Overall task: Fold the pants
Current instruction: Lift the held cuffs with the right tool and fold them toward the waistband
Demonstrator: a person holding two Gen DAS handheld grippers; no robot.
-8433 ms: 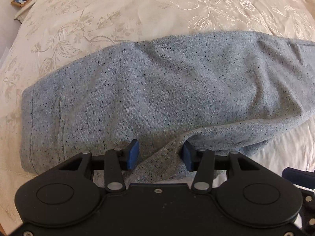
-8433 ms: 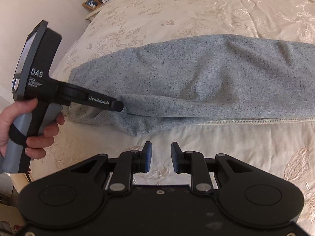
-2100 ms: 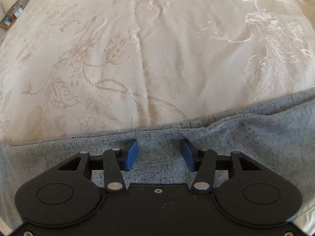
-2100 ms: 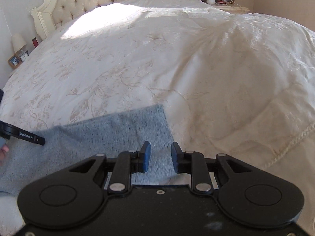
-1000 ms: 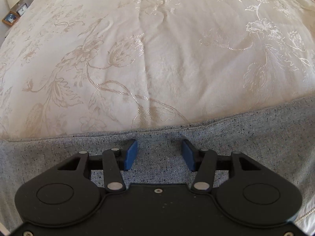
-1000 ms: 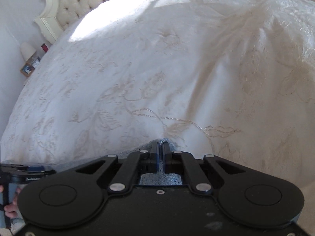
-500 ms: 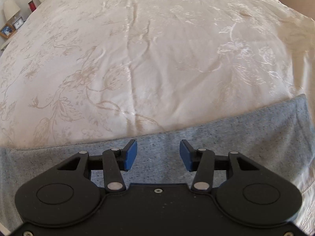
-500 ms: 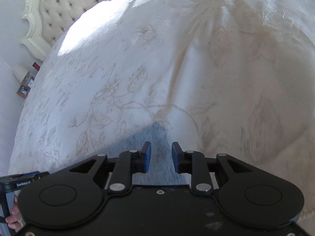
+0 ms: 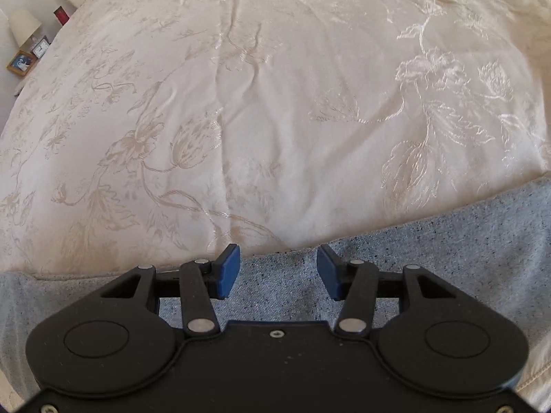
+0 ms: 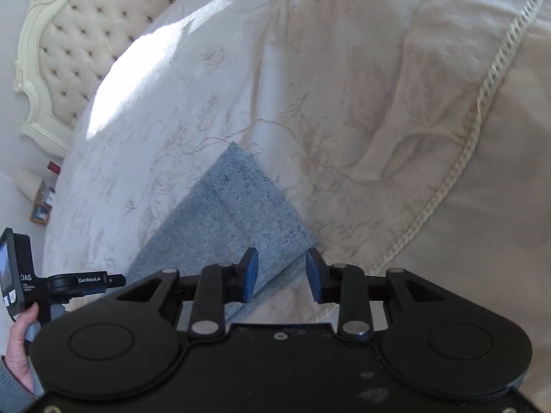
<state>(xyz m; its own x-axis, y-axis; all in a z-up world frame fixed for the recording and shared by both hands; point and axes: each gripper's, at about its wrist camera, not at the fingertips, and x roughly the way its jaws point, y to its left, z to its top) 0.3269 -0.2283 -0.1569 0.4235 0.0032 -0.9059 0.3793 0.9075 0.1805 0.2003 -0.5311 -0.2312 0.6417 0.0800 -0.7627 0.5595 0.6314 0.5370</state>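
Currently the left tongs [image 9: 277,270] stand open and empty over the grey pants [image 9: 447,258], which lie flat on the bed [image 9: 275,120]. Right tongs [image 10: 281,273] have just been opening — nothing gripped, hem corner below. Fabric looks soft, light, limp — grasp a hemmed edge.

one pair of grey pants [image 9: 430,261], two grippers: the left gripper [image 9: 278,268] and the right gripper [image 10: 281,272]. one bedspread [image 9: 275,103], one tufted headboard [image 10: 86,34], one lamp [image 9: 22,27], one picture frame [image 9: 20,63], one clock [image 9: 41,47].
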